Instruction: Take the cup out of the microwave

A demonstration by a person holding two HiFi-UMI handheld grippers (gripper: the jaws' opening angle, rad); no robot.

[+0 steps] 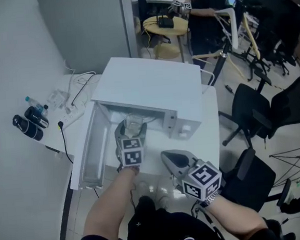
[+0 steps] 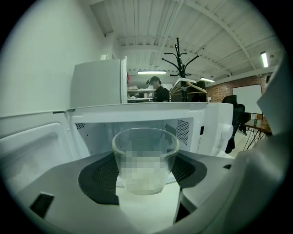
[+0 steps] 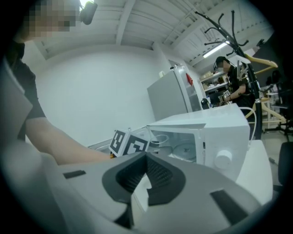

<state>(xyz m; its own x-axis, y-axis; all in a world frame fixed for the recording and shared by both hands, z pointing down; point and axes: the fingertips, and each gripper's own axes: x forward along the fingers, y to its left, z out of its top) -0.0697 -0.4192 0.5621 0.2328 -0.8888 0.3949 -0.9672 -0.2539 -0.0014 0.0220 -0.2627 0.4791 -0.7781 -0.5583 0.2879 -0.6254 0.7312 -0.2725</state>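
We pinch the cup (image 2: pixel 145 157) in our left gripper (image 2: pixel 145 176) to clear the microwave (image 1: pixel 152 85); our right gripper (image 3: pixel 145 172) idles, pressed together.

No lettering, brand, number or sign can be read in any view.

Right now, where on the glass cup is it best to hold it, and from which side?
Grip the cup across its round side wall, about mid-height, coming from the open front of the microwave. It stands upright with no handle visible, and the left gripper has one pad on each side there.
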